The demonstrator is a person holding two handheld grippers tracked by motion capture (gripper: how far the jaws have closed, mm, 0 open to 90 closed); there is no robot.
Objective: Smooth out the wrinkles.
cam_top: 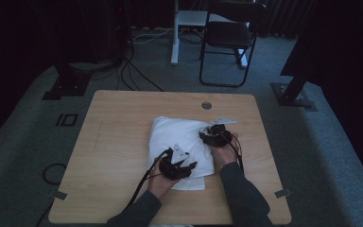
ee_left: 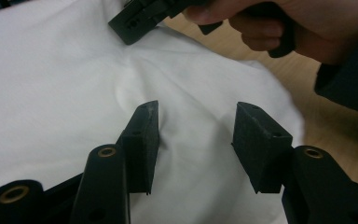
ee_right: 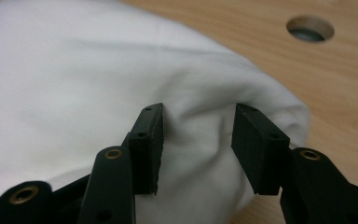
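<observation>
A white folded cloth (cam_top: 177, 130) lies on the wooden table (cam_top: 118, 142), right of its middle. My left gripper (cam_top: 189, 164) rests over the cloth's near part. In the left gripper view its jaws (ee_left: 196, 117) stand apart just above the smooth cloth (ee_left: 51, 84), with nothing pinched. My right gripper (cam_top: 207, 137) is at the cloth's right edge. Its jaws (ee_right: 198, 115) stand apart with a raised fold of the cloth (ee_right: 51, 70) between them, and the pads do not press on it. The right gripper (ee_left: 135, 18) and its hand also show at the top of the left gripper view.
A round cable hole (cam_top: 206, 105) sits in the table's far right part, close to the cloth (ee_right: 310, 28). Bare wood lies to the left of the cloth. Behind the table stand a black folding chair (cam_top: 229, 35) and a white post (cam_top: 175, 33); cables lie on the floor.
</observation>
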